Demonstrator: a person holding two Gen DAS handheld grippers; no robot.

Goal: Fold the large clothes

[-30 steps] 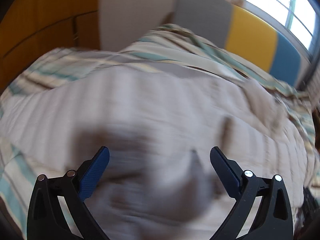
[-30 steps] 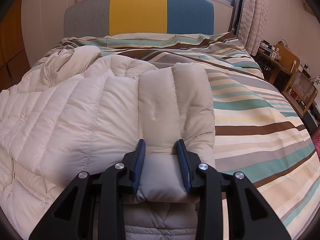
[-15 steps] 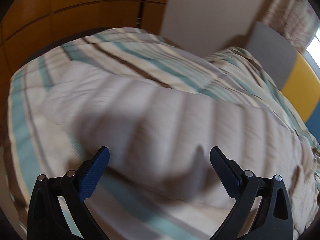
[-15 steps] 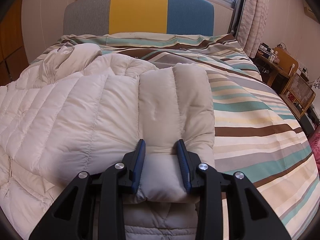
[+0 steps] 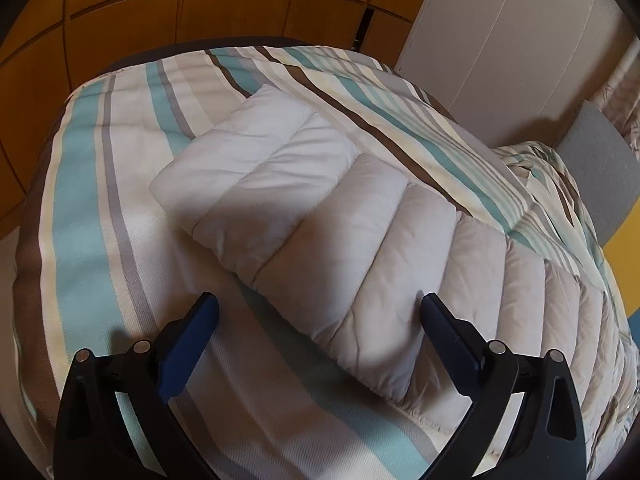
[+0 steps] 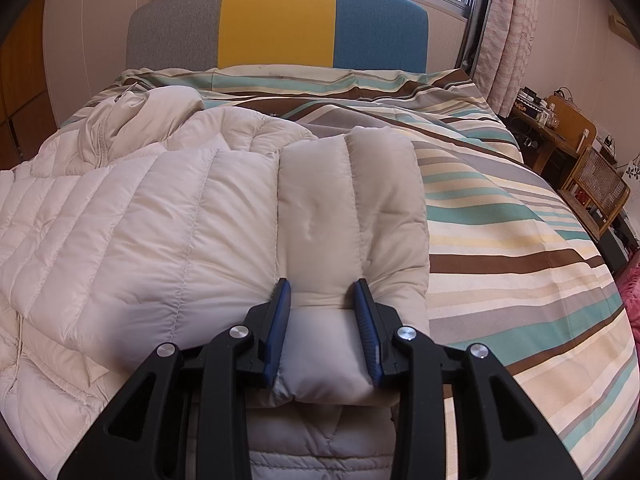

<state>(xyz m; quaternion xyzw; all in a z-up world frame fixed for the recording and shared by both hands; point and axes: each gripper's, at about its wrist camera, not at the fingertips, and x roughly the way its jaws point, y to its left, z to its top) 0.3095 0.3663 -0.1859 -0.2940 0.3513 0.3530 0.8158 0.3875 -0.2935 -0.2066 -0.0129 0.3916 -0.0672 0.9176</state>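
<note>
Puffer jacket point(image 6: 160, 216) sleeve pinched by right gripper point(image 6: 323, 312); left gripper point(image 5: 320, 312) gapes, showing wardrobe point(image 5: 120, 8).

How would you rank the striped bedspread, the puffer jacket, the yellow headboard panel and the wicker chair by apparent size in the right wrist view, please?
1. Puffer jacket and striped bedspread: alike in the frame, and the jacket is nearer, so unranked.
2. Yellow headboard panel.
3. Wicker chair, partly cut off at the edge.
</note>
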